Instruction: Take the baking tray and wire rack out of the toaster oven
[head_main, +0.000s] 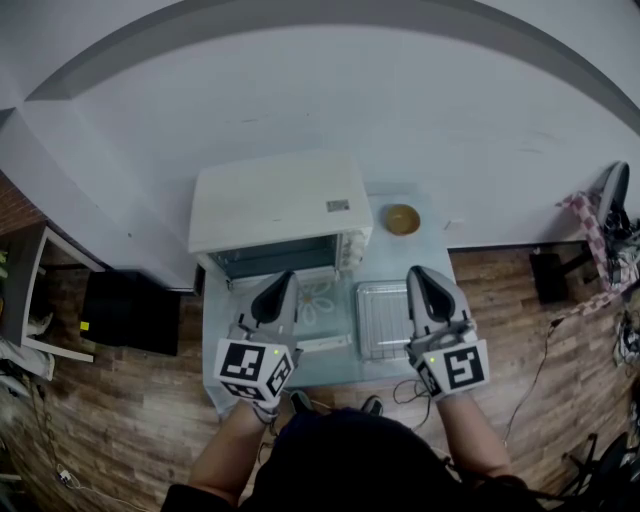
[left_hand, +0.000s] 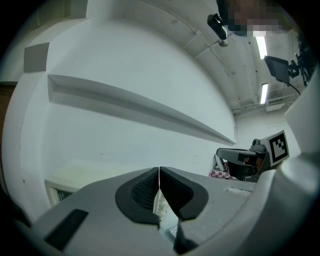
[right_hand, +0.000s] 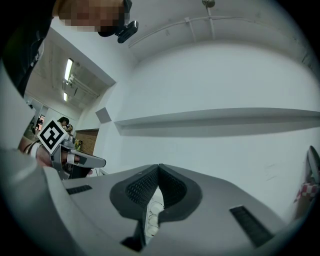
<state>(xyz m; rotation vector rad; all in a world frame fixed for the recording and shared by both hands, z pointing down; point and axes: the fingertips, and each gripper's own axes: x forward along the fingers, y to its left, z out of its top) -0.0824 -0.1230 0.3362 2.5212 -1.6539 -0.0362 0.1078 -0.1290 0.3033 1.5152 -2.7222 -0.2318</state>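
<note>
Although the toaster oven (head_main: 275, 200) stands with its door (head_main: 318, 305) folded down, the job looks nearly or fully done. A silvery ribbed piece, likely the baking tray (head_main: 382, 318) with the wire rack on it, lies on the table (head_main: 432, 245) just right of the door. I cannot tell the two apart or see inside the dark oven. The left gripper (head_main: 282, 280) and right gripper (head_main: 425, 275) hover pressed together, empty. A bowl (head_main: 402, 219) sits beside the oven, clear of everything.

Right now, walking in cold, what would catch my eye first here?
Probably the grey left tongs and right tongs, both shut and empty, each bearing a black-and-white marker cube. Beyond them a white toaster oven stands against the wall, with a metal tray lying in front to its right and a yellow bowl beside it.
</note>
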